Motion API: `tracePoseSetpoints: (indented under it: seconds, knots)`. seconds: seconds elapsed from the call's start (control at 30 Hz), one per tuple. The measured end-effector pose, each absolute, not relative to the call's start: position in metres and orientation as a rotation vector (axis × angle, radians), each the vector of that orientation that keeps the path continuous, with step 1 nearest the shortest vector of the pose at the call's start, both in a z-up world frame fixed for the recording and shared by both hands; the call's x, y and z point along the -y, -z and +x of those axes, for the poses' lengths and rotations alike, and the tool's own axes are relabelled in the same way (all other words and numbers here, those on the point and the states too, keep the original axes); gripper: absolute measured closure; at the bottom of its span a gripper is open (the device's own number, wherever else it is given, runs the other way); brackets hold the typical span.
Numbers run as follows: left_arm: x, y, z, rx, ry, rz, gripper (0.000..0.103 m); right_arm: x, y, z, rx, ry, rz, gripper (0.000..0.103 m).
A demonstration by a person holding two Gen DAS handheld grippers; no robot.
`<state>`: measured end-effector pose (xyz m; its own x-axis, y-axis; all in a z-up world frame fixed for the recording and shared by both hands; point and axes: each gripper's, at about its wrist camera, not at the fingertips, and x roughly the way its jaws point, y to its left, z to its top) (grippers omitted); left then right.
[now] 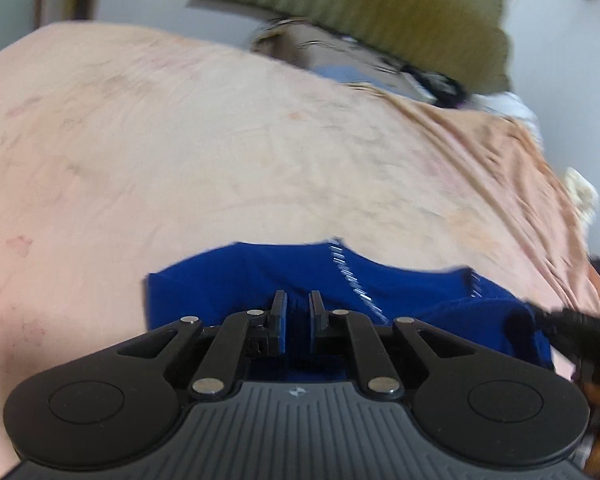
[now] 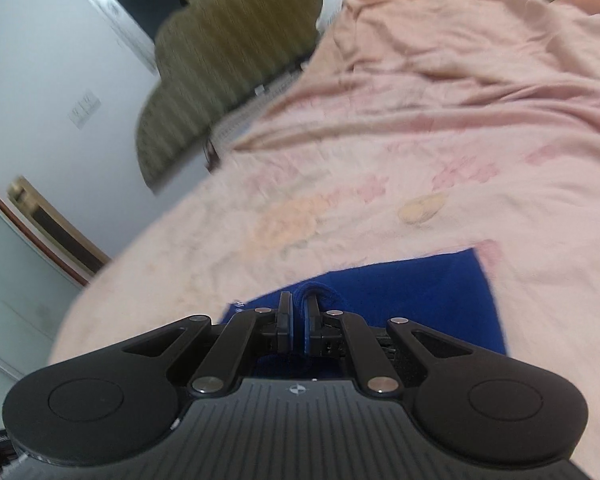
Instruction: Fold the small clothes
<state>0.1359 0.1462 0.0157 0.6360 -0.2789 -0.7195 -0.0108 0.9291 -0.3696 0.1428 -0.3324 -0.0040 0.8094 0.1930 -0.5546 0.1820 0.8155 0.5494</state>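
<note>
Left gripper [image 1: 298, 300] and right gripper [image 2: 298, 302], each closed on a pinch of the blue garment [image 1: 400, 296]; a ridge of blue cloth stood between each pair of pads, and neither pair showed a free gap. The garment hung and spread from the two grips over the pink bedsheet [image 1: 180, 140], its far hem lying on or just above the sheet; which of the two could not be told through the motion blur. A line of pale stitching [image 1: 352, 276] ran diagonally across the cloth in the left wrist view. In the same view the right gripper's dark body appeared at the right margin, just beside the garment's bunched corner.

Step in hand, as judged: carrying a held edge across to make a fold. To do it well, both grips should travel together at matched height, keeping the edge between them taut but not stretched, so that the fold line falls straight; the pinches should be released only once the carried edge lies square on the layer beneath.

Edges and room: the sheet lay broad and unoccupied ahead of both grippers, with wrinkles gathering toward the right side of the bed [image 2: 480, 60]. The olive striped headboard [image 2: 220, 60] and a clutter of small items at its foot stood well apart from the garment. The bed's left edge dropped away near a white wall [image 2: 40, 60] in the right wrist view, limiting travel on that side.
</note>
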Motion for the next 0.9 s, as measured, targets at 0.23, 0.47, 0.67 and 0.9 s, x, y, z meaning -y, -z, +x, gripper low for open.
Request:
tracePoseSetpoints:
  seconds: [0.23,0.47,0.67,0.9]
  knots:
    - [-0.195,-0.018,0.132,-0.849,0.067,-0.467,0.073,0.339,0.013,0.151,-0.596,0.067,0.625,0.052]
    - [-0.188,-0.028,0.105,-0.816,0.131,-0.322,0.039,0.34,-0.011,0.135,-0.532,0.01,0.52,0.051]
    - [-0.124,-0.032,0.099,-0.771,0.193,0.013,0.023,0.305,0.005,0.161,-0.691,-0.151,0.388,0.047]
    - [-0.16,-0.011,0.121,-0.82,-0.129,-0.016,0.025,0.288,0.009,0.182,-0.695,0.107,0.146,0.04]
